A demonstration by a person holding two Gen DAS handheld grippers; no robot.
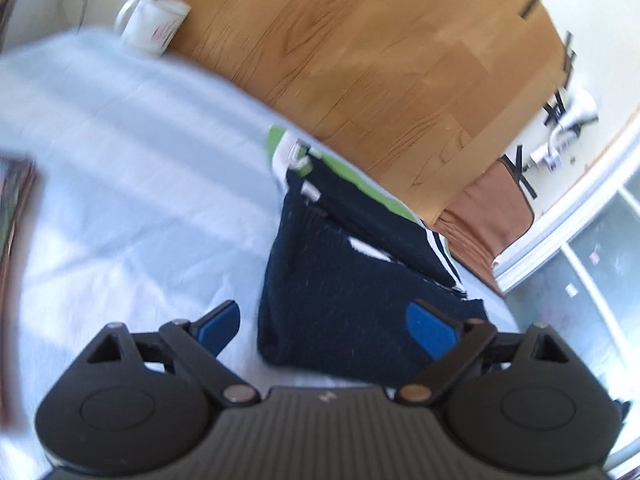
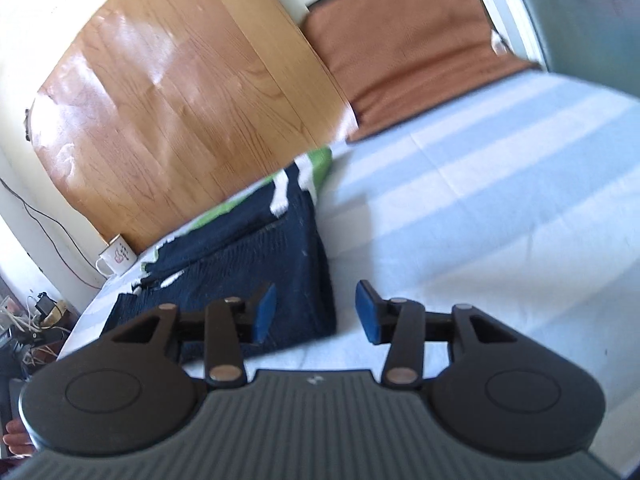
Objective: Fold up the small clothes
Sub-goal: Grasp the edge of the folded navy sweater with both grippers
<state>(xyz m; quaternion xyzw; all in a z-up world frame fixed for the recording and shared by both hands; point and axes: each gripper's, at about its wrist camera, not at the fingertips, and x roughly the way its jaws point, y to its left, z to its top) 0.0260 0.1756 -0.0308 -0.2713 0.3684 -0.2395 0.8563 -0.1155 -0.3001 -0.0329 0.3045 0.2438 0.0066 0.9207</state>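
The dark garment (image 1: 344, 312) lies folded on the pale sheet (image 1: 120, 200) near the wooden headboard (image 1: 380, 60). Both the left gripper (image 1: 326, 328) and right gripper (image 2: 316, 312) stand apart, gripping nothing, likely having released it.

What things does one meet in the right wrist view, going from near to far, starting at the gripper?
right gripper, jaws open with nothing pressed between them → dark navy folded garment on the pale blue striped sheet → green cloth under its far end → wooden headboard
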